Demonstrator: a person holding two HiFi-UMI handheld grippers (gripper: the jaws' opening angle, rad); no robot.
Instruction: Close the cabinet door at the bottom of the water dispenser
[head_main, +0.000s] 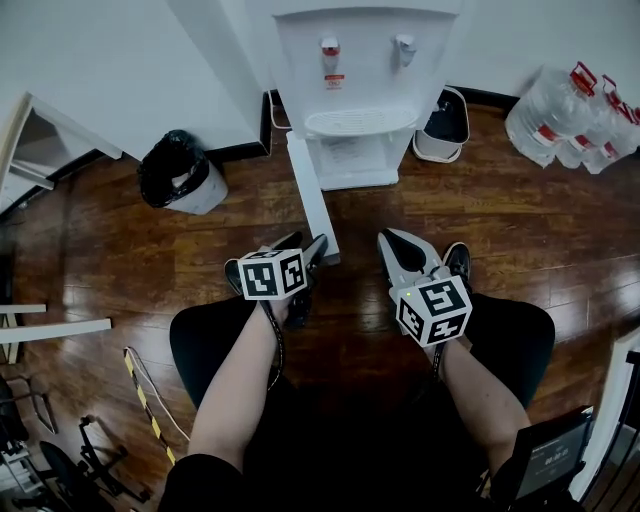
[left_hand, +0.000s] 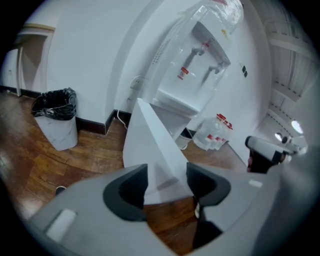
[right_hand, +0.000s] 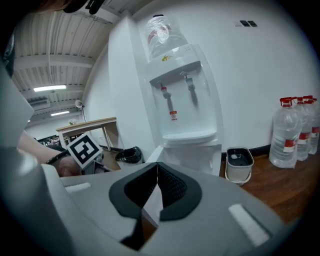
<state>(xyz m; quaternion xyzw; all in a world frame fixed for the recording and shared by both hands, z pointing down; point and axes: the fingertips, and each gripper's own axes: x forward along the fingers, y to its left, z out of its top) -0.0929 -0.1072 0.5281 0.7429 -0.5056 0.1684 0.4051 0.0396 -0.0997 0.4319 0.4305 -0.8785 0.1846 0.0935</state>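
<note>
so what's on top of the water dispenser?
A clear water bottle sits on top of the water dispenser. Where the bottle plugs in is covered by the white housing, and the head view cuts that top off.

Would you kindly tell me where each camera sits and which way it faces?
Head view: on the person's head, looking steeply down at the water dispenser and its open cabinet door; both forearms, left gripper and right gripper show.
Left gripper view: on the left gripper, looking along its open fingers at the door's edge and dispenser.
Right gripper view: on the right gripper, looking along its shut fingers at the dispenser; the left gripper's cube shows.
Shared: all three show dispenser and door.
</note>
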